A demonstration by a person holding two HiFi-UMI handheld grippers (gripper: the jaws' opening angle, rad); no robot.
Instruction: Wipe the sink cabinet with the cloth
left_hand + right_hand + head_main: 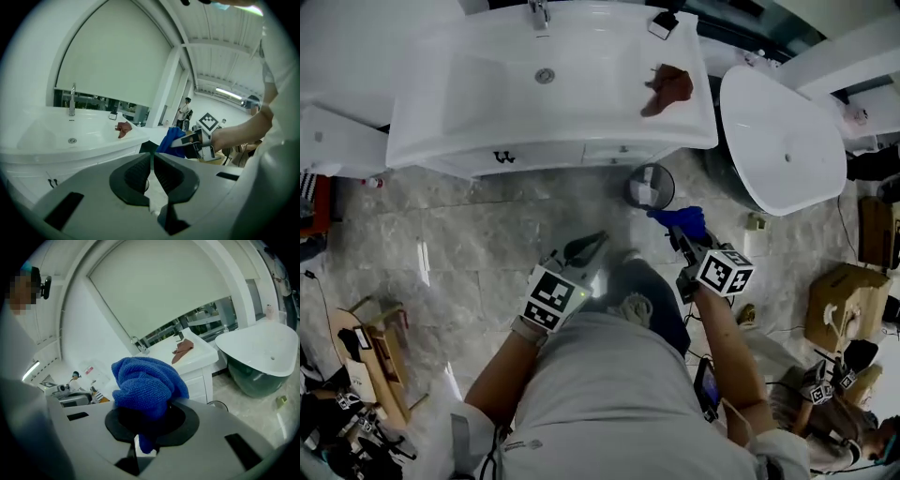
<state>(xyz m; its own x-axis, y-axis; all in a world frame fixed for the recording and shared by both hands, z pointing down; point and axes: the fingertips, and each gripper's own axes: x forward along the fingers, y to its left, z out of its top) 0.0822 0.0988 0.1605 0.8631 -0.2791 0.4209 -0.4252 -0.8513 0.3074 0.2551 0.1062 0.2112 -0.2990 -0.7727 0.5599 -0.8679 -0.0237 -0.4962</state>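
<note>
Head view: right tool (682, 234) holds the blue cloth (679, 220) over the floor, near the sink cabinet (544, 155) but not touching it.
Left gripper view: left tool (152, 161) jaws together, empty.
Right gripper view: jaws clamped on the bunched cloth.
Judgement: press the bunch flat on the cabinet front and wipe in overlapping strokes.

A deep blue cloth (684, 219) stands out against the grey, pale-veined marble floor (469, 244). Black-and-white square markers pattern the left gripper (586, 251) and right gripper (678, 236), whose jaws are dark grey. At twelve o'clock in the head view the sink cabinet (487, 103) is glossy white, with a reddish-brown rag (667, 89) at one o'clock and a white tub (783, 141) at two o'clock.
</note>
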